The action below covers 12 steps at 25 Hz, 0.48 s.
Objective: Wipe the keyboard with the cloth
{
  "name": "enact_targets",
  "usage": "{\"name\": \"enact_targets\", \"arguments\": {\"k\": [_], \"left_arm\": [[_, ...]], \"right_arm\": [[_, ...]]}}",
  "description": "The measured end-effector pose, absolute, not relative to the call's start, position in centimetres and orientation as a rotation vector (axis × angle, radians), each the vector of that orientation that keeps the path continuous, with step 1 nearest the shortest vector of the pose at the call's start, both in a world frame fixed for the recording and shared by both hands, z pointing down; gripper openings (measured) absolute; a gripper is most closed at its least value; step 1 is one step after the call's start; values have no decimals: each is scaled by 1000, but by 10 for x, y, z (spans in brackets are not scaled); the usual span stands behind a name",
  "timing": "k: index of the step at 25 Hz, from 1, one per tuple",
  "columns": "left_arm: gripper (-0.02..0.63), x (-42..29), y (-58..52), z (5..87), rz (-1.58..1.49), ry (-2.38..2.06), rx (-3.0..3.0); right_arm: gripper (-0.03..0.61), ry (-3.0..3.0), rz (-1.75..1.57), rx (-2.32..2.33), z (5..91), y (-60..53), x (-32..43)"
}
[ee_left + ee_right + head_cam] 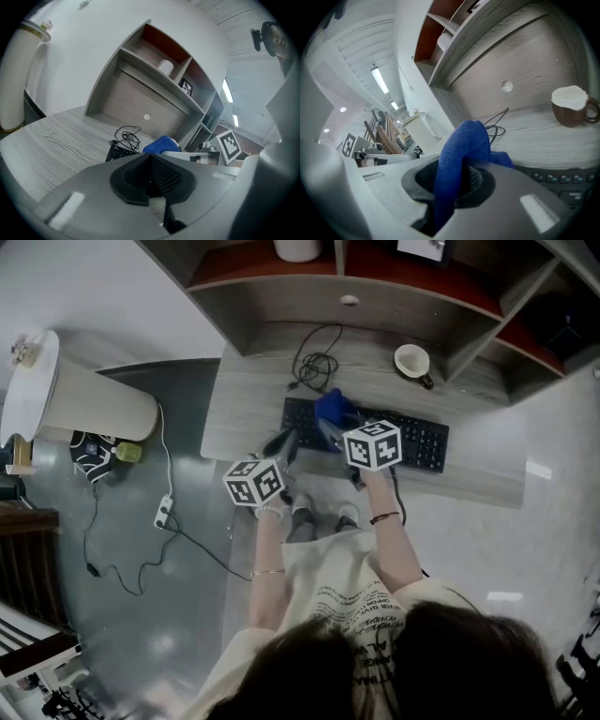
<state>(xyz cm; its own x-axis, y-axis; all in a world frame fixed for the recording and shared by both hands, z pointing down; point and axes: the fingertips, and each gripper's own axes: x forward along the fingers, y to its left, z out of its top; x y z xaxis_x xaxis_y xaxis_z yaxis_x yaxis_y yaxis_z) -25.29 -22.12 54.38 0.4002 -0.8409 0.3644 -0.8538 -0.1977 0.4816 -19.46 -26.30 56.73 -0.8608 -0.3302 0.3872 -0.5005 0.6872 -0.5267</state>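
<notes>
Grey right gripper (457, 187): jaws clamped on the blue cloth (465, 138), which passes between the pads and bunches into a fold above them.
Cloth position: in the head view it sits at upper centre of the frame, over the left half of the keyboard (424, 442); whether it touches the keys I cannot tell.
Left gripper (152, 180): jaws together with nothing between them, held near the keyboard's left front corner, just lower left of the cloth in the head view, and not pinning the keyboard.
Risk, cloth: most of the fabric looks bunched at the jaws, with only a small lobe toward the keys, so a low pass would likely drag hard jaw tips across the keycaps instead of fabric.
Risk, keyboard: nothing holds it down; a firm sideways stroke could slide it across the desk (246, 404) or press keys.
Risk, cable: the coiled black cable (314, 362) lies just behind the keyboard, above the cloth in the frame; a stroke running away from the person could snag it.
Risk, mug: the brown mug (413, 363) stands toward the upper right, apart from the keyboard's back edge; a long rightward sweep, lifted carelessly, might clip it.
Risk, grip: if the fold catches between keys, the cloth could pull out of the jaws.
</notes>
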Motion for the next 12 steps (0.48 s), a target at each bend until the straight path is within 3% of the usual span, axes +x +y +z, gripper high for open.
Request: {"name": "enact_targets", "arguments": {"k": [12], "left_arm": [[-2,-281,-225,546,32,-1379,2064]], "right_arm": [[58,-2613,941,738,568,-263,-221]]}}
